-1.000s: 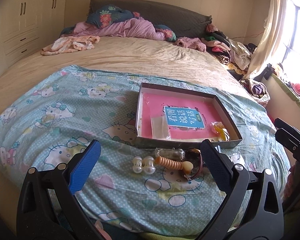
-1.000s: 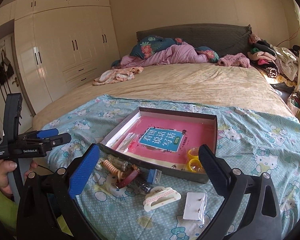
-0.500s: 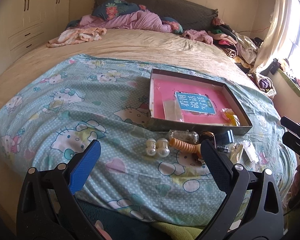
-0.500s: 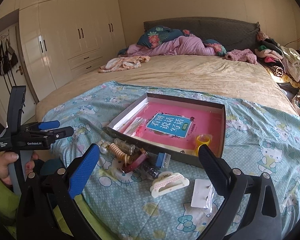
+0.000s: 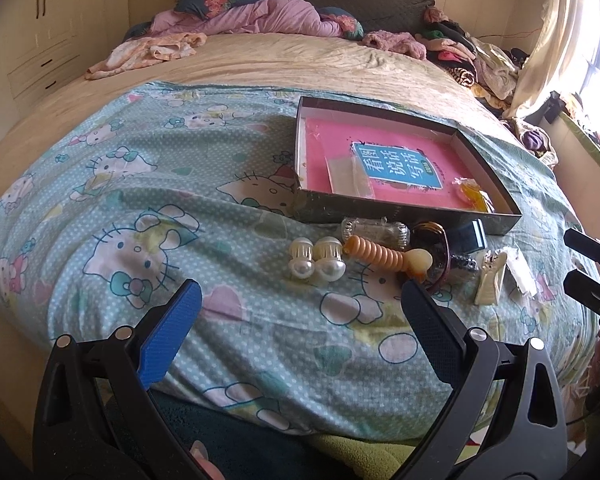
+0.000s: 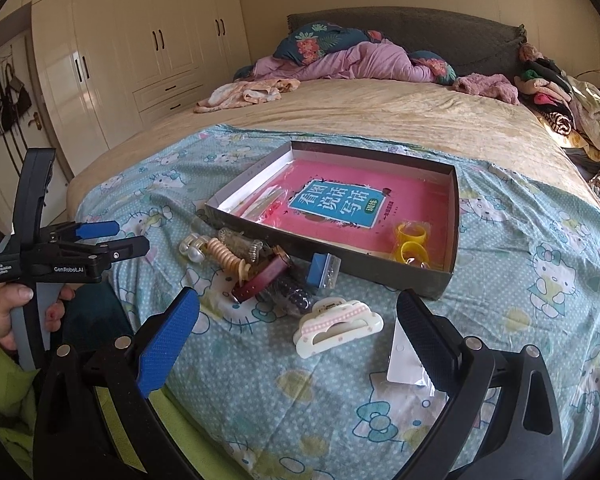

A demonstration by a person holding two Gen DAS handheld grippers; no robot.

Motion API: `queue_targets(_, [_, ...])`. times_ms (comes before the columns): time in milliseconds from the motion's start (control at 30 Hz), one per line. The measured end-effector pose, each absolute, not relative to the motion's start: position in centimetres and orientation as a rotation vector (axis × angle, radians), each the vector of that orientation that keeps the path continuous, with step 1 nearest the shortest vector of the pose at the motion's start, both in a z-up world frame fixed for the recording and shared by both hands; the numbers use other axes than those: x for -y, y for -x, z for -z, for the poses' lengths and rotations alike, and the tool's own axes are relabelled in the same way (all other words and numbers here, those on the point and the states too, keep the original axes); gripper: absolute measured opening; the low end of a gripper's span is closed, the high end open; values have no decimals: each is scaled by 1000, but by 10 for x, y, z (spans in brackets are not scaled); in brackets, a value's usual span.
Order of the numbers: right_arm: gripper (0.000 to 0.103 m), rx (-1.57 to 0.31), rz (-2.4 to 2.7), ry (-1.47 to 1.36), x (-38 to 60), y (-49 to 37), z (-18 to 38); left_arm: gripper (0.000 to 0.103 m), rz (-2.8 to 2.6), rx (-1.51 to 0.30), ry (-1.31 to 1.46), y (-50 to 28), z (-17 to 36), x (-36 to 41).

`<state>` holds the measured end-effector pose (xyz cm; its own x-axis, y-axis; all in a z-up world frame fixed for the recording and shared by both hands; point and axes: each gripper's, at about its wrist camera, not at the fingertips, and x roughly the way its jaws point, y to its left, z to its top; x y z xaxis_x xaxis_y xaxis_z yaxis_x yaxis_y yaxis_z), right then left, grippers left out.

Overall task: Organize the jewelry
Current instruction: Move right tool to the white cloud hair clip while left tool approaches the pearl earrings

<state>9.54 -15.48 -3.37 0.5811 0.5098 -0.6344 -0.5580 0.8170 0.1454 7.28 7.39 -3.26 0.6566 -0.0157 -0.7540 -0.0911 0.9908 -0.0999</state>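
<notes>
Blue-padded and spread wide apart, the left gripper (image 5: pixel 298 304) fills the bottom of the left wrist view and holds nothing. Above it, at mid-frame, loose pieces lie on the cartoon-cat bedspread (image 5: pixel 148 208): a pair of pearl earrings (image 5: pixel 317 258), a ribbed peach hair tie (image 5: pixel 384 256) touching a dark bangle (image 5: pixel 432 236), and a cream hair clip (image 5: pixel 490 280) further right. Just above them in the frame, the shallow dark box (image 5: pixel 400 214) with its pink lining holds only a small clear packet (image 5: pixel 348 174) and some yellow rings (image 5: pixel 474 196) in its lower right corner

From the right wrist view, the right gripper (image 6: pixel 298 320) at the bottom is likewise wide apart and empty. Between its fingers lies the hair clip (image 6: pixel 338 326), and a white earring card in a plastic sleeve (image 6: pixel 404 360) sits against the right finger. The heap at centre left also shows a blue-capped packet (image 6: pixel 322 270) leaning near the box wall. The left gripper appears at the left edge, held in a hand (image 6: pixel 8 312) with a green sleeve

By my reading the sorting has barely started: two items are in the box, and most of the jewelry is still outside on the bedspread
</notes>
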Motion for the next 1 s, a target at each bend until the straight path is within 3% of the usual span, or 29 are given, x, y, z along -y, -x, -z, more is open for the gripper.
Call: queue_targets(1000, [98,-856,-644,262,136,-129,103,93,-58,-958,102,-100,76,-68])
